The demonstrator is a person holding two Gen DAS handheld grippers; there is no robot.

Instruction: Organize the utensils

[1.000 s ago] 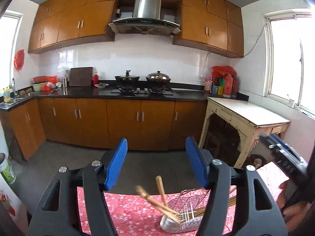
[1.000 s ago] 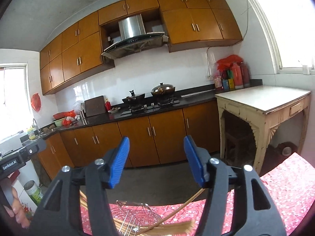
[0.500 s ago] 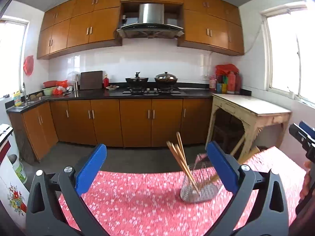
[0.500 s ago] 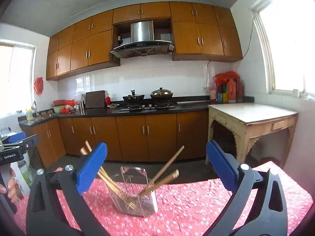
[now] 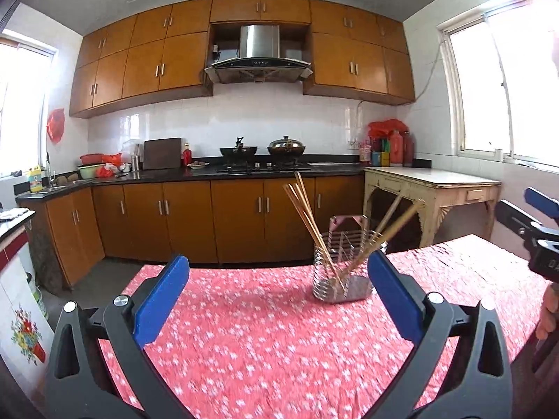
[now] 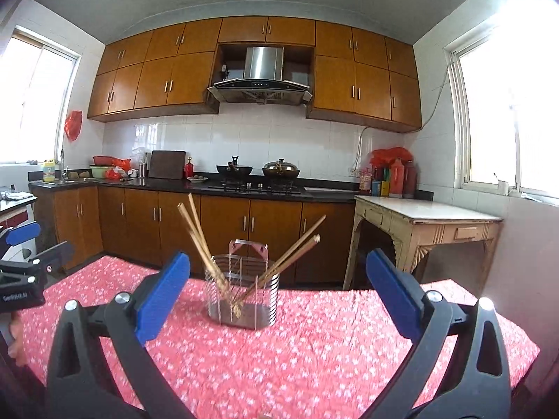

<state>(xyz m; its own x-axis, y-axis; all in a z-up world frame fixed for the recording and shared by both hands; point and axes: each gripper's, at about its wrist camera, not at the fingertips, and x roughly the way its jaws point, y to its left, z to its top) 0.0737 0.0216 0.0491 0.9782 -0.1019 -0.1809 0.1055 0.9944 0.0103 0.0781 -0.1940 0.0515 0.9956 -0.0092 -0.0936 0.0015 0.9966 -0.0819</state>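
Chopsticks [image 6: 197,241] stand in two leaning groups inside the wire utensil holder [image 6: 244,296], which sits upright on the red floral tablecloth [image 6: 314,359] toward the far edge of the table.

Left side: the left gripper [image 5: 277,300] has its blue pads spread wide with nothing between them. A second ago those pads stood much closer together and hung right over the holder; they are now fully apart, and the holder lies well ahead, seen just inside the right-hand pad in the left wrist view. One group of chopsticks leans left, the other [image 5: 387,234] leans right over the rim.

Centre: the holder is free of both tools. No loose utensil shows on the cloth around it in either view.

Right side: the right gripper [image 6: 277,300] is likewise spread to its widest and empty, where a second ago it was narrower and close above the basket. The holder now stands between and beyond its pads, apart from them. The person's fingers [image 5: 548,310] on the right tool show at the edge of the left wrist view.

Assessment: both tools have released and backed away from the holder together. With the chopsticks seated in the holder and nothing left on the visible table, the sorting step appears complete. Whether further utensils wait outside the views cannot be told. The steep lean of the sticks suggests a knock could tip the light holder.
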